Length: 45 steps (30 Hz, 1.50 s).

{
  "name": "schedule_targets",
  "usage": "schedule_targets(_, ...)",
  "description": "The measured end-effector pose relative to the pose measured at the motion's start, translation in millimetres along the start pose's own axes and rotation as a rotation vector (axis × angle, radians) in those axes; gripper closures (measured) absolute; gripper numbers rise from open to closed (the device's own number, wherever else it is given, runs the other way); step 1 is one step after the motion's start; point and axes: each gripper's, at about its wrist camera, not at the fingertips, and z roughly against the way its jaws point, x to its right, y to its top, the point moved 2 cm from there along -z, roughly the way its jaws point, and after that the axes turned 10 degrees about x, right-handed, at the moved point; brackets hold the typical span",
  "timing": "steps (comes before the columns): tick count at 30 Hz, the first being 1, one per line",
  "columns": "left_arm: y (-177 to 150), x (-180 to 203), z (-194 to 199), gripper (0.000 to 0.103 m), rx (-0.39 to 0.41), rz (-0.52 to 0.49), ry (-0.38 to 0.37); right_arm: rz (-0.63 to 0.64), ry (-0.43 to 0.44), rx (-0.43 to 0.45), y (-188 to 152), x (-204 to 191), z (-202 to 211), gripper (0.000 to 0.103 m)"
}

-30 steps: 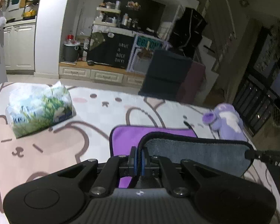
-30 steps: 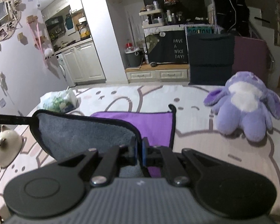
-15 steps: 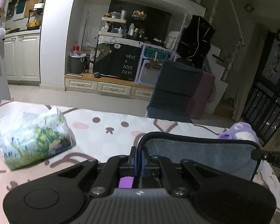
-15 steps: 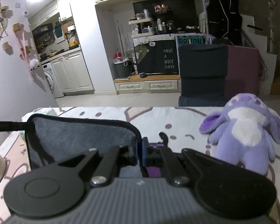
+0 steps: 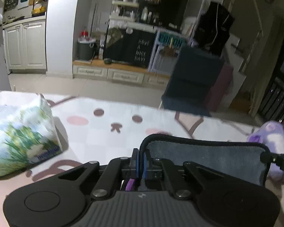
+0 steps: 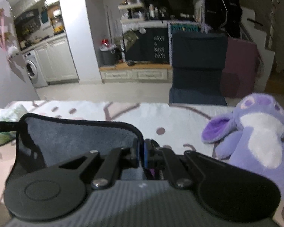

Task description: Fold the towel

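Above table (image 5: 108, 121), left gripper (image 5: 141, 159) clamped on towel (image 5: 204, 160) corner; right gripper (image 6: 141, 151) clamped likewise; plush toy (image 6: 255, 138) right.

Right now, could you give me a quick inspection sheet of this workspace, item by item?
Surface: table under a white cloth with pink and brown cartoon prints.
Job's things: towel, grey face, black trim, purple underside, top edge lifted and stretched between both grippers.
Clutter: tissue pack at left; purple plush toy at right.
Grippers: left gripper and right gripper each pinch a towel corner.
Cables: nothing seen.
Surroundings: dark chair, white cabinets, washing machine, "HAVE A NICE DAY" sign.
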Motion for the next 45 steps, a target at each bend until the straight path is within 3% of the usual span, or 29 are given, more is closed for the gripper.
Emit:
schedule_targets(12,-15.3,-1.2,-41.9,0.098,-0.074,-0.039,0.071,-0.019,-0.068,-0.120,-21.2,5.2,-73.5,0.097)
schedule_targets(15,-14.4,-1.8,-40.9,0.092,-0.082,-0.043,0.086,-0.020,-0.073,-0.128,-23.3,3.3,-79.3,0.094)
schedule_targets(16,-13.7,-1.4,-43.0,0.084,-0.087,-0.045,0.098,-0.026,-0.075,-0.123,-22.6,3.8,-79.1,0.090)
schedule_targets(17,-13.5,-2.8,-41.7,0.072,-0.090,-0.044,0.109,-0.034,-0.067,-0.116,-21.7,4.0,-77.2,0.078)
schedule_targets(18,-13.6,-4.6,-39.5,0.067,-0.095,-0.039,0.111,-0.040,-0.063,-0.113,-20.4,4.0,-76.1,0.070)
schedule_targets(20,-14.3,-7.6,-35.2,0.056,-0.103,-0.032,0.113,-0.044,-0.074,-0.100,-18.8,3.4,-74.1,0.040)
schedule_targets(21,-14.7,-8.8,-32.3,0.052,-0.107,-0.031,0.119,-0.043,-0.070,-0.091,-16.8,3.6,-70.9,0.037)
schedule_targets(23,-16.2,-9.7,-25.3,0.032,-0.114,-0.034,0.125,-0.044,-0.059,-0.083,-15.9,2.9,-62.3,0.026)
schedule_targets(25,-17.2,-9.0,-17.8,0.022,-0.112,-0.043,0.137,-0.053,-0.066,-0.073,-15.5,2.7,-53.8,0.019)
schedule_targets(31,-16.5,0.5,5.8,0.002,-0.095,-0.065,0.130,-0.047,-0.074,-0.053,-16.8,-0.4,-26.1,0.001)
schedule_targets(45,-5.5,29.6,79.3,0.000,-0.070,-0.114,0.108,-0.048,-0.086,-0.016,-9.4,-17.3,50.1,0.000)
